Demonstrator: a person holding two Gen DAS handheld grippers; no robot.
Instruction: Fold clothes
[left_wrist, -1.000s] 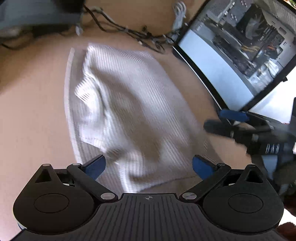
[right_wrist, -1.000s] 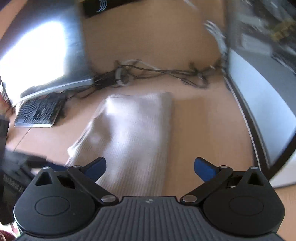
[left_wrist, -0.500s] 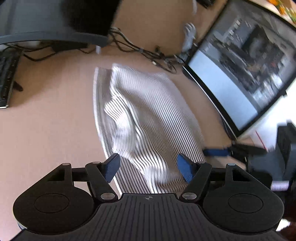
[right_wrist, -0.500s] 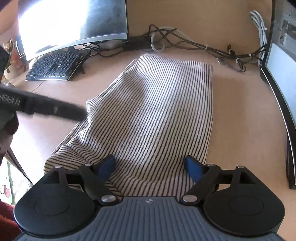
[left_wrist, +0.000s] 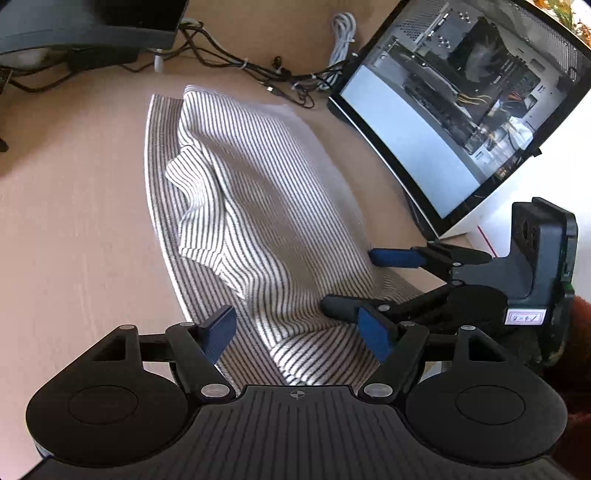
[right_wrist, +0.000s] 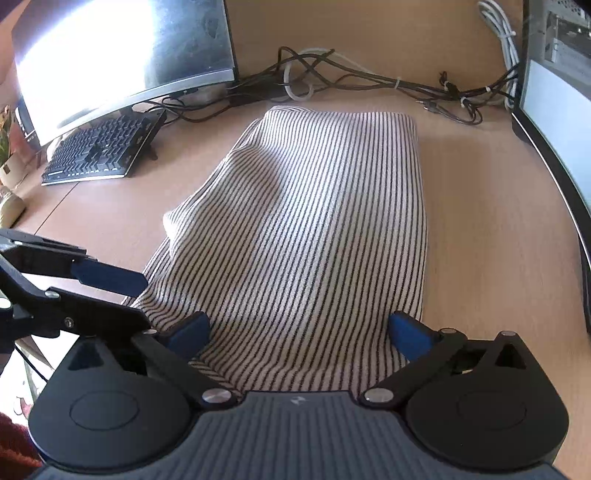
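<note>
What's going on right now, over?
Both grippers, left and right, open over near hem. Striped garment partly folded, bunched on one side. Nothing in the way.

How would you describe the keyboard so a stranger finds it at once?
Start at the curved monitor at the desk's left rear. The keyboard lies beneath its lower edge, left of the striped garment. It is the only black slab covered in rows of keys.

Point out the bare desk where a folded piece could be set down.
Bare desk lies between the striped garment and the right-hand monitor; more lies between the garment's other side and the keyboard. Crowded: the cables along the back edge, and the near edge, where both open grippers work.
</note>
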